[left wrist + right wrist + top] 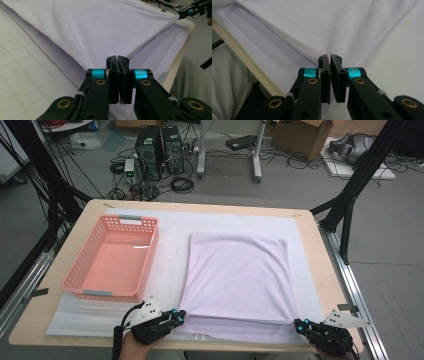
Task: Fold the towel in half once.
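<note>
Left gripper point(117, 58) and right gripper point(330, 57) each clenched on a near corner of the lilac towel point(235, 275), folded on the white mat point(170, 265) beside the pink basket point(112, 257). Risk: pinching only one layer, so the fold skews when lifted.

A pink basket point(111, 257) sits on the left of the white mat point(170, 255), which covers most of the wooden table point(320, 265). Beyond the table, two black computer towers point(160, 151) stand on the floor among loose cables point(182, 184), with a cardboard box point(300, 137) further right.
</note>
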`<state>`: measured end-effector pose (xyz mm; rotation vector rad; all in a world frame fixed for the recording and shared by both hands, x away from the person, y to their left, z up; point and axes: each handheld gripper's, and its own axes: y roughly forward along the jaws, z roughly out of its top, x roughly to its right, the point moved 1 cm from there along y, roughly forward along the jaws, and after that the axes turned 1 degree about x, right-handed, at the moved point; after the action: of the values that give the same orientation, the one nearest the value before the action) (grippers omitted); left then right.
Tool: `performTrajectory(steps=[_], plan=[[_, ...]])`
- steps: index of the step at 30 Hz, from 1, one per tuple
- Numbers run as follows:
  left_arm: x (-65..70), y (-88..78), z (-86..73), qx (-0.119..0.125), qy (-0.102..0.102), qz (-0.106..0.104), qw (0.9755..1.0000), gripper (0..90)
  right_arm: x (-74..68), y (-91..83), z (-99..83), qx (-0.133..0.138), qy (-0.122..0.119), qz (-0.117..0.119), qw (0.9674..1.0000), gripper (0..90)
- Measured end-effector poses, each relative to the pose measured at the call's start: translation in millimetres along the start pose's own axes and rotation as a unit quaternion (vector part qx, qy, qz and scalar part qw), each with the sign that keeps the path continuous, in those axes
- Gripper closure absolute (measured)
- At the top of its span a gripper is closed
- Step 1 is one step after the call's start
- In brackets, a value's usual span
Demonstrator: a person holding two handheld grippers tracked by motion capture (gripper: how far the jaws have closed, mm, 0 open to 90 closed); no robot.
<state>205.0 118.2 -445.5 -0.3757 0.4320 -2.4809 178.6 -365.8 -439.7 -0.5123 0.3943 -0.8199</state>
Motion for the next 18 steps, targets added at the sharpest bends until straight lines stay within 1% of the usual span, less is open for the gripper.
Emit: performTrajectory(steps=[3,4,5,6,7,8,10,11,12,13,14,15,17,18], plan=[[2.3,-4.2,-1.1,0.001,0.004,-0.002,1.0000,87.4,-3.7,-4.9,-1.8,0.005,-0.004,0.004,1.0000,86.8],[3.3,-5.5,-1.4,0.001,0.005,-0.002,1.0000,87.4,-4.7,-6.7,-2.7,0.002,-0.004,0.003,1.0000,87.0],[4.0,-7.0,-2.1,-0.001,0.006,-0.001,1.0000,87.4,-5.0,-7.8,-4.0,0.001,-0.005,0.002,1.0000,89.2],[4.0,-9.0,-3.0,-0.002,0.007,-0.001,1.0000,87.4,-4.5,-9.3,-5.7,-0.002,-0.009,-0.002,1.0000,89.3],[4.1,-10.9,-4.2,-0.002,0.006,0.000,1.0000,87.4,-3.7,-11.5,-8.1,-0.006,-0.006,-0.004,1.0000,89.3],[4.5,-12.3,-5.5,-0.003,0.005,-0.003,1.0000,87.4,-3.3,-13.9,-10.7,-0.006,0.003,-0.005,1.0000,89.3],[6.3,-12.4,-8.1,-0.007,0.009,-0.007,0.9999,87.3,-0.7,-18.5,-14.2,-0.001,0.008,-0.008,0.9999,89.2],[6.6,-11.0,-8.8,-0.010,0.012,-0.007,0.9999,87.1,-0.1,-19.9,-14.7,0.004,0.013,-0.010,0.9998,87.0],[6.7,-9.0,-9.1,-0.012,0.010,-0.004,0.9999,85.8,1.2,-20.2,-14.3,0.012,0.019,-0.015,0.9996,77.9],[6.2,-6.8,-9.1,-0.014,0.005,0.000,0.9999,77.9,1.8,-19.1,-13.1,0.017,0.036,-0.016,0.9991,72.1],[5.7,-4.6,-9.1,-0.016,-0.005,0.004,0.9998,68.1,1.5,-16.8,-12.0,0.023,0.046,-0.020,0.9985,64.5],[4.9,-3.2,-9.3,-0.015,-0.014,0.002,0.9998,61.7,0.5,-13.5,-10.6,0.027,0.050,-0.026,0.9980,61.6],[3.3,-1.7,-9.5,-0.009,-0.035,0.003,0.9994,50.0,-3.4,-6.0,-7.0,0.025,0.052,-0.028,0.9979,61.0],[2.4,-1.1,-9.4,-0.005,-0.046,0.001,0.9989,47.5,-4.6,-1.8,-4.7,0.025,0.054,-0.035,0.9976,60.8]])
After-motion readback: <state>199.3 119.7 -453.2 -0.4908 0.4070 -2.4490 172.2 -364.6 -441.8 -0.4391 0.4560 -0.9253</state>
